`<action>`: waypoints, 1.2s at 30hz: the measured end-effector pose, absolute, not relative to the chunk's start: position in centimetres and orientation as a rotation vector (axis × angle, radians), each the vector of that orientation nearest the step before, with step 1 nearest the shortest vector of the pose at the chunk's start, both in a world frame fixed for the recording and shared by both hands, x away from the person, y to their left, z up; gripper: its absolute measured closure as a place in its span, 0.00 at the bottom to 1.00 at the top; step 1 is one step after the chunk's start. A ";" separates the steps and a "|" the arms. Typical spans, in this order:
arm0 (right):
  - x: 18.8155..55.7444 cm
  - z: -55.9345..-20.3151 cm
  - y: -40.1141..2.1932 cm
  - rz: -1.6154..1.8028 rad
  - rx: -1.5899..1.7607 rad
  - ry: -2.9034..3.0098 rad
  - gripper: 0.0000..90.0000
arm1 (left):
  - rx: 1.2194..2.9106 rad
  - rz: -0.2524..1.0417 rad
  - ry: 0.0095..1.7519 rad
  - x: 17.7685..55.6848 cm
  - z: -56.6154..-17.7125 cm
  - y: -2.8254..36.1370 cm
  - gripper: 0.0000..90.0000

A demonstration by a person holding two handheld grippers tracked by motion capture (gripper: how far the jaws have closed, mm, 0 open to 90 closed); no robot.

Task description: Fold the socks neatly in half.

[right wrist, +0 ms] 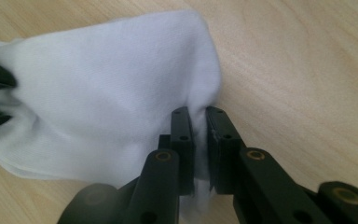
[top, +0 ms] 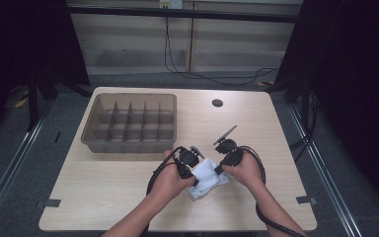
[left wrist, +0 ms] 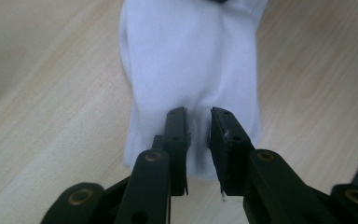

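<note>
- A person stands at a pale wood-grain table [top: 128,197], forearms coming in from the near edge, a black two-jaw gripper in each hand.
- A small white folded cloth [top: 207,180] lies on the table near the front edge, a little right of centre, between the two hands.
- The left gripper [top: 193,174] meets the cloth from its left side. In the left gripper view its jaws stand over the near end of the cloth [left wrist: 191,70] with a narrow gap between them, and a raised fold of white fabric sits in that gap; whether the pads truly press on it I cannot tell.
- The right gripper [top: 220,170] meets the cloth from its right side. In the right gripper view its jaws are almost together, pinching the cloth's edge [right wrist: 121,93] — the fabric bunches where they close on it.
- At the left edge of the right gripper view, the other gripper's dark jaw tips touch the far end of the cloth.
- Black cables loop back from both grippers across the table.
- A translucent grey-brown plastic organiser tray [top: 91,128] with rows of small compartments sits on the far left part of the table, well apart from the cloth.
- A small round dark grommet hole [top: 217,103] lies in the tabletop — to the right of the tray.
</note>
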State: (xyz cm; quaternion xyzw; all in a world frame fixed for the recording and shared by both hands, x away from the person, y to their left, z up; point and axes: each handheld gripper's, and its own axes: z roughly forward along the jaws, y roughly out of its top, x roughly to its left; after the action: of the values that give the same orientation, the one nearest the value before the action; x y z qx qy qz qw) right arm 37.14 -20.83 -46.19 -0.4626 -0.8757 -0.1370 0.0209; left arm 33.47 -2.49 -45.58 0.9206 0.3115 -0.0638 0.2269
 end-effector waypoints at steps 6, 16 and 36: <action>37.1 -45.6 -20.8 -0.429 -1.420 -2.739 0.92 | 2.564 -0.164 0.847 33.5 -45.6 -2.8 0.89; 36.9 -45.8 -21.0 -0.455 -1.435 -2.703 0.92 | 2.475 -0.116 0.825 33.7 -44.2 -3.7 0.92; 36.9 -44.4 -20.9 -0.509 -1.428 -2.710 0.92 | 2.424 -0.076 0.923 34.9 -46.9 -5.1 0.99</action>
State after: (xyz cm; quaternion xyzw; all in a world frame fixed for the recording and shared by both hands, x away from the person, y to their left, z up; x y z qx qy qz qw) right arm 36.90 -20.86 -44.39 -0.4599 -0.8726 -0.1637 0.0181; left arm 34.92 -5.09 -46.94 0.8995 0.3424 -0.0283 0.2701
